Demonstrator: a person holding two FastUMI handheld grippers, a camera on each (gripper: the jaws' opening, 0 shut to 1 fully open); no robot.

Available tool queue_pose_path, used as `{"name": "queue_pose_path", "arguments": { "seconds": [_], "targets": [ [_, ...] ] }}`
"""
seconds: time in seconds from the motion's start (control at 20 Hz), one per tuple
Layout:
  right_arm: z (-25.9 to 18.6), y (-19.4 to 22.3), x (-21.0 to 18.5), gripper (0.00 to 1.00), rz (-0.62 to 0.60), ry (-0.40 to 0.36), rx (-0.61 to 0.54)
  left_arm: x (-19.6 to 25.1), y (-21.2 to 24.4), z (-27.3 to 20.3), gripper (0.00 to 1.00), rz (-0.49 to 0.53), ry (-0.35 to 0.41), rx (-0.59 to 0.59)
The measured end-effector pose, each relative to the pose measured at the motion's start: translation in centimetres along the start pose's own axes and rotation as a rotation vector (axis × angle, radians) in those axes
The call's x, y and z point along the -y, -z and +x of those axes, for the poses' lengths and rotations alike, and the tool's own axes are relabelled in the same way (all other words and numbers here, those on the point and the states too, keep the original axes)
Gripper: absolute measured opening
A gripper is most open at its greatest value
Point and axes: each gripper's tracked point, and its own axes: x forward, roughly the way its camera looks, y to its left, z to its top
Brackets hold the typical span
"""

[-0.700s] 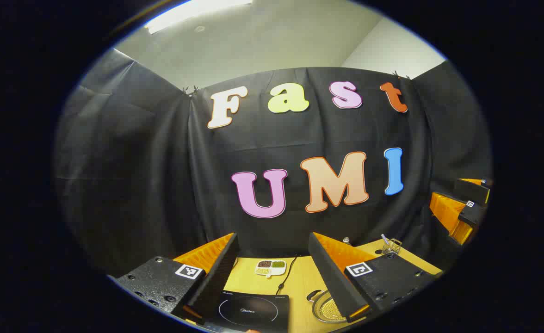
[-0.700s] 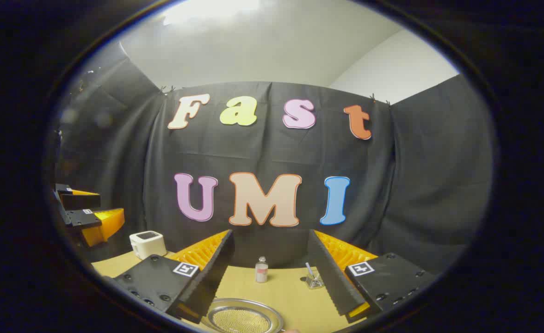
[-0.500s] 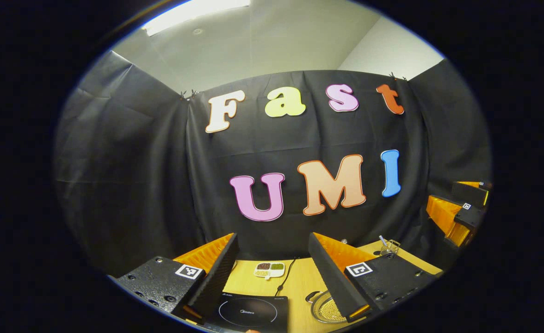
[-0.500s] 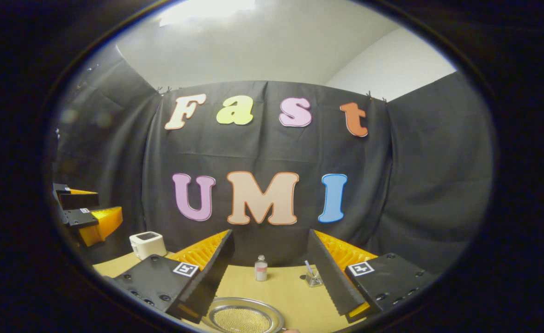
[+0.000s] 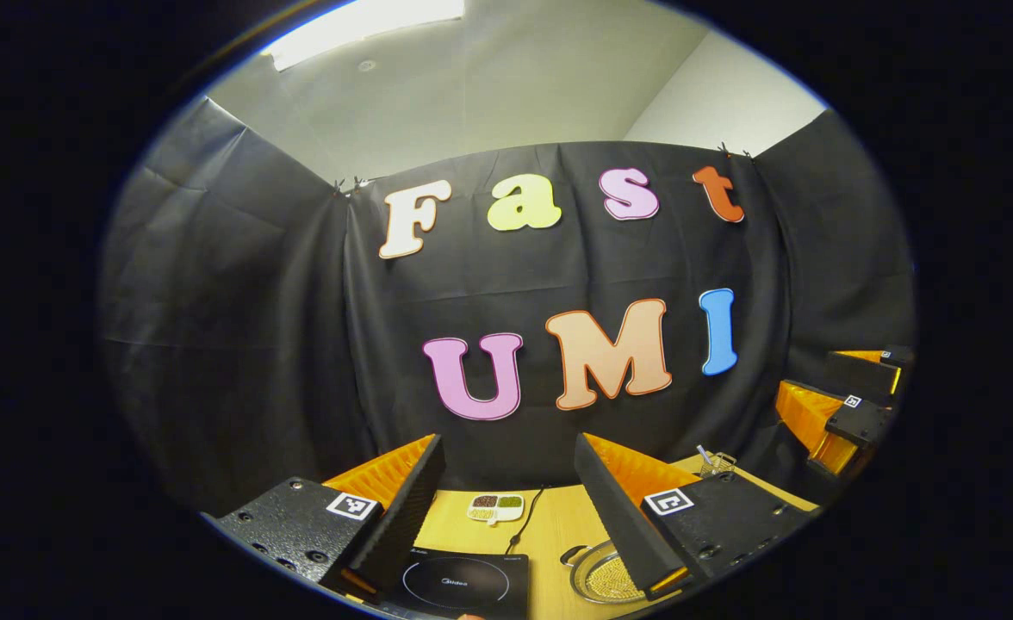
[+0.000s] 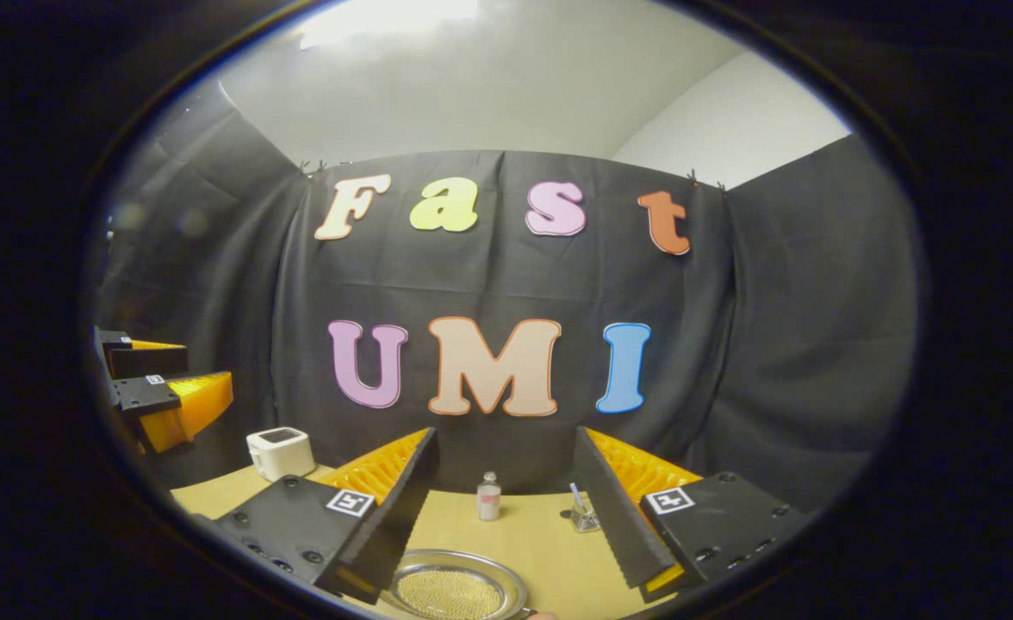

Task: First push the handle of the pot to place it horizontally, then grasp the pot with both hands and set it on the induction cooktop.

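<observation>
L gripper [image 5: 506, 517]: we see fingers spread wide, nothing between, held above the table [image 5: 550, 525].
R gripper [image 6: 506, 517]: also released, fingers apart, empty, above the pot.
Pot [image 6: 455, 590]: steel, on table just right of cooktop, untouched.
Cooktop [image 5: 463, 585]: black, flat, left of pot.
Handle [image 5: 570, 554]: on pot's cooktop side; angle we can't tell.
Behind pot: sm bottle [image 6: 488, 498].

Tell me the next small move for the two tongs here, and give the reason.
Probably lower the right tongs toward the pot to reach its handle. Both tongs are open and high above the wooden table, touching nothing; the left tongs look down on the induction cooktop, with the pot beside it.
</observation>
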Motion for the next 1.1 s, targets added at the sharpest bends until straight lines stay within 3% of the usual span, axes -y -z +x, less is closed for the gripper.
{"name": "queue_pose_path", "arguments": {
  "seconds": [0.25,0.35,0.4,0.6,0.65,0.7,0.75,0.85,0.9,0.95,1.0,1.05,1.1],
  "targets": [
    [-0.3,0.6,0.0,0.95,0.0,-0.008,-0.017,-0.3,0.4,-0.5,0.96,0.002,-0.016,-0.011],
    [-0.3,0.9,0.3,0.72,0.004,-0.004,-0.027,-0.5,0.6,-0.7,1.0,-0.004,-0.021,-0.018],
    [0.0,1.5,0.1,0.72,0.007,-0.012,-0.035,-0.6,0.7,-0.7,1.0,-0.006,-0.024,-0.02],
    [-0.6,2.8,-0.5,0.27,0.047,-0.045,-0.083,-0.9,0.9,-0.7,0.96,-0.013,-0.033,-0.029],
    [-0.5,3.6,-0.6,0.3,0.049,-0.038,-0.102,-1.0,1.0,-0.6,0.96,-0.016,-0.034,-0.029],
    [-0.3,3.9,0.7,0.25,0.049,0.0,-0.114,-1.0,1.0,-0.6,0.99,-0.018,-0.034,-0.03],
    [-0.9,3.8,0.8,0.11,0.061,-0.004,-0.115,-0.9,1.1,-0.6,0.99,-0.019,-0.034,-0.031],
    [-0.7,5.4,0.4,0.0,0.073,-0.024,-0.146,-1.0,1.0,-0.5,1.0,-0.016,-0.038,-0.031],
    [-0.8,6.2,0.5,0.0,0.066,-0.027,-0.161,-1.0,1.0,-0.5,0.96,-0.014,-0.037,-0.031],
    [-0.8,7.3,0.4,0.08,0.059,-0.046,-0.183,-1.0,1.1,-0.5,1.0,-0.013,-0.036,-0.034],
    [-1.0,9.1,0.2,0.0,0.051,-0.055,-0.217,-0.9,1.2,-0.5,1.0,-0.012,-0.038,-0.034],
    [-1.2,10.7,0.2,0.0,0.046,-0.061,-0.253,-1.0,1.1,-0.4,0.96,-0.013,-0.037,-0.035],
    [-1.5,12.7,0.2,0.0,0.039,-0.071,-0.294,-1.0,1.1,-0.4,0.99,-0.012,-0.037,-0.036]
  ]
}}
